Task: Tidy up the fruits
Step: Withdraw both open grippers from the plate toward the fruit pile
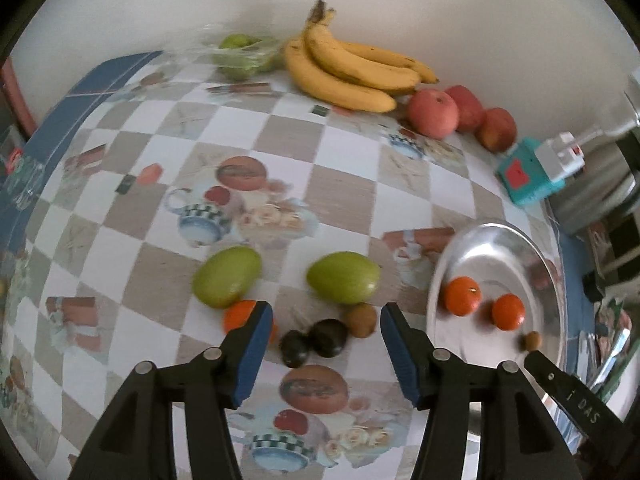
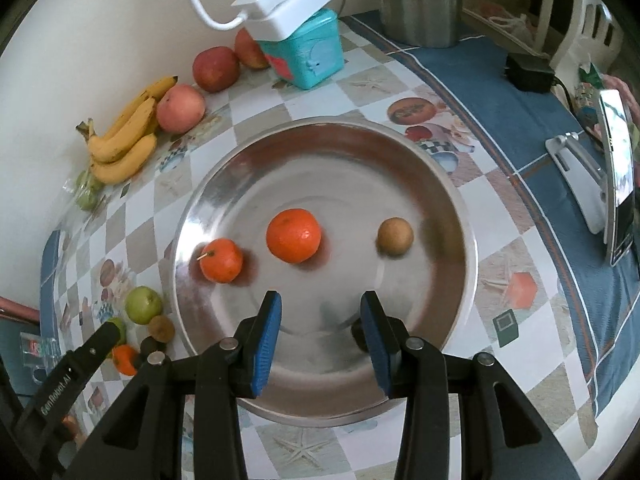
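- A checkered tablecloth [image 1: 340,184] printed with teapots and fruit covers the table, which stands against a pale wall.
- A round steel plate [image 2: 320,148] holds two oranges, one large [image 2: 294,241] and one smaller with a stem [image 2: 221,260], plus a small brown fruit [image 2: 395,236] well apart to their right.
- The right gripper [image 2: 320,312] hovers over the plate's near edge, its blue-padded jaws spread with nothing between them.
- Beside the plate on the cloth lie two green mangoes [image 1: 227,276] [image 1: 343,277], a third orange [image 1: 240,316] partly hidden behind a finger, two dark round fruits [image 1: 312,342] touching each other, and a brown one [image 1: 361,320].
- The left gripper [image 1: 326,320] hangs above this cluster, jaws wide and holding nothing.
- Along the wall: a bunch of bananas [image 1: 352,68], three red apples [image 1: 434,114], and green fruit in a clear bag [image 1: 244,56].
- A teal box [image 2: 308,56] carries a white power strip [image 2: 288,4].
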The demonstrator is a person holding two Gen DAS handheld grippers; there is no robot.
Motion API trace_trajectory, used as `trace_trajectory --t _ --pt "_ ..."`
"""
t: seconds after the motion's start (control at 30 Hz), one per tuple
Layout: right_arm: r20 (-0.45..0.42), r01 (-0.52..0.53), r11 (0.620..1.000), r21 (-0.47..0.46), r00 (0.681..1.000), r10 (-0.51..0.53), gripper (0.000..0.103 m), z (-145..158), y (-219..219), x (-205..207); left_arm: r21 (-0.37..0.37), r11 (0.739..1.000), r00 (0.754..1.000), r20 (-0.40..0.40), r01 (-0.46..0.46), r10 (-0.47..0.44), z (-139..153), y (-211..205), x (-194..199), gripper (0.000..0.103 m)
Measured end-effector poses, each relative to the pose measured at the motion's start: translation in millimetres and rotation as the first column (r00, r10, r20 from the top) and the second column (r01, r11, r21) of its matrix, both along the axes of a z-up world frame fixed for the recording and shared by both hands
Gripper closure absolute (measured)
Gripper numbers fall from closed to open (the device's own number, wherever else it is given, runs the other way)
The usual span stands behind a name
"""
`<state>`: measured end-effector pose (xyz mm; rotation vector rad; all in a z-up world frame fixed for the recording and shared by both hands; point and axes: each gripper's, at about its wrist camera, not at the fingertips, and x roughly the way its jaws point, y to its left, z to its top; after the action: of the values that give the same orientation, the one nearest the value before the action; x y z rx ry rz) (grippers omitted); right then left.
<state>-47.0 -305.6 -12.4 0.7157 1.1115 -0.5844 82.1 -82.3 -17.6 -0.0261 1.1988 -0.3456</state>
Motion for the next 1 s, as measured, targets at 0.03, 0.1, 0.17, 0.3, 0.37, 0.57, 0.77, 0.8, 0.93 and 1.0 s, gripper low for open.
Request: trace_trajectory --t 0.03,0.1,0.17,0.3,0.37,0.57,0.77,0.8,0.93,1.0 --pt "-0.001 -0.005 1.000 -0.002 1.000 0.005 0.061 0.5 1.1 1.0 -0.002 1.000 1.000 -0.002 -0.007 0.007 0.3 2.5 0.9 0.043" --pt "0.000 -0.016 1.000 -0.005 1.000 0.016 0.061 1.5 3.2 3.4 -0.004 1.000 1.000 -0.006 -0.016 0.016 0.5 6.6 2.4 0.043" --pt "0.000 -0.023 1.000 -0.005 1.000 0.023 0.061 2.1 5.5 4.7 -0.002 1.000 1.000 -0.011 -0.023 0.023 -0.3 8.2 3.0 0.041" --pt "-0.012 -0.031 1.000 -0.005 0.999 0.031 0.051 -0.7 6.4 5.5 0.028 0.999 0.999 -0.021 -0.025 0.025 -5.9 7.0 3.2 0.008" --pt "-0.034 -0.034 0.999 -0.015 0.999 0.034 0.025 -4.0 6.6 6.6 0.058 0.998 0.999 -0.023 -0.034 0.035 -10.2 7.0 2.8 0.000" --pt "-0.075 -0.045 0.998 -0.043 0.996 0.042 0.018 -11.6 6.5 6.4 0.103 0.993 0.998 -0.033 -0.048 0.052 -19.2 9.6 3.4 0.000" --pt "-0.073 -0.048 0.998 -0.039 0.996 0.045 0.006 -14.1 7.7 7.3 0.109 0.993 0.998 -0.036 -0.052 0.057 -19.0 10.3 3.9 0.000" --pt "-0.069 -0.045 0.998 -0.041 0.997 0.042 0.006 -13.6 7.5 7.2 0.111 0.992 0.998 -0.037 -0.052 0.056 -19.4 10.3 4.3 0.000" --pt "-0.080 -0.020 0.999 -0.044 0.997 0.017 0.006 -14.8 5.4 6.0 0.117 0.992 0.998 -0.036 -0.052 0.056 -19.0 10.2 4.8 0.000" --pt "-0.085 -0.020 0.999 -0.051 0.996 0.015 0.006 -14.8 4.7 5.8 0.117 0.992 0.998 -0.033 -0.053 0.057 -17.8 10.7 4.5 0.000"
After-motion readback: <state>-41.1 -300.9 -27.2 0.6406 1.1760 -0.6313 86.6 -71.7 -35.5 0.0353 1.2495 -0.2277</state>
